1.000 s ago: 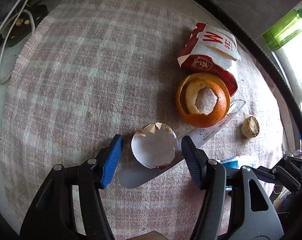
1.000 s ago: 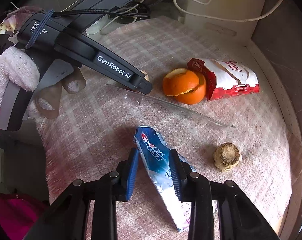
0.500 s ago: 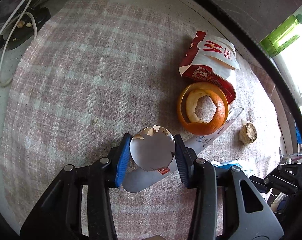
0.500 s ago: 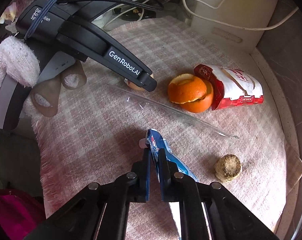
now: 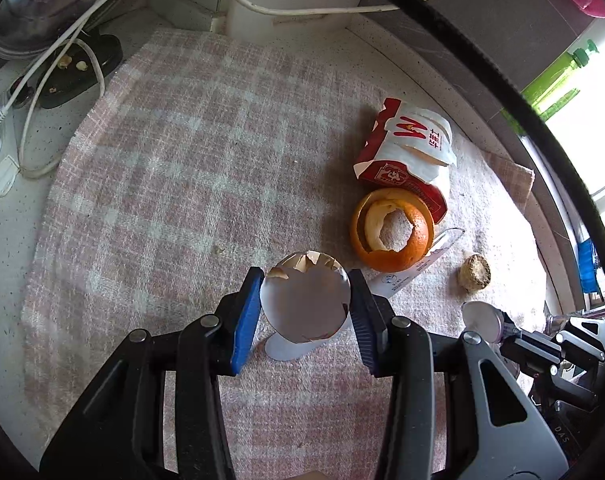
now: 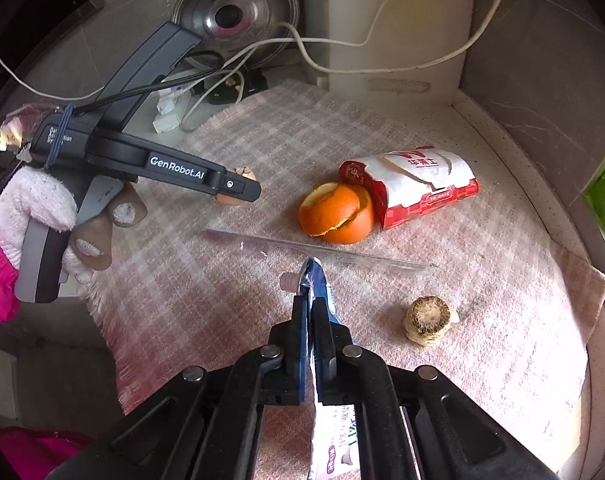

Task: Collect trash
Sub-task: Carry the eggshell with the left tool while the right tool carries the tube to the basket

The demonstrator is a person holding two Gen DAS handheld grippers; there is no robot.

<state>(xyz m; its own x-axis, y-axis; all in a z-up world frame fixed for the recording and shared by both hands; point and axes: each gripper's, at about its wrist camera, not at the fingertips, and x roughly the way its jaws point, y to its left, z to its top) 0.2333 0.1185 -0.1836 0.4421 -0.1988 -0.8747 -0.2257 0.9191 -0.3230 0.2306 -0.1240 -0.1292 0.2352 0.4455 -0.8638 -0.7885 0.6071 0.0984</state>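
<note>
The surface (image 5: pixel 6 248) carried a checked cloth (image 5: pixel 190 168) where most of the trash lay: a red-and-white food wrapper (image 6: pixel 418 184) touching an orange peel (image 6: pixel 336 216), a clear plastic strip (image 6: pixel 342 254) nearer me, and a small brown stub (image 6: pixel 426 320) off alone. My left gripper (image 5: pixel 305 304) had its fingers pressed on a broken eggshell (image 5: pixel 306 304); my right gripper (image 6: pixel 311 320) had its fingers clamped on a flattened toothpaste tube (image 6: pixel 316 280). I judged this the pickup step, both pieces held. Next I would have needed a bin, which neither view showed, and a gentle squeeze on the shell.
</note>
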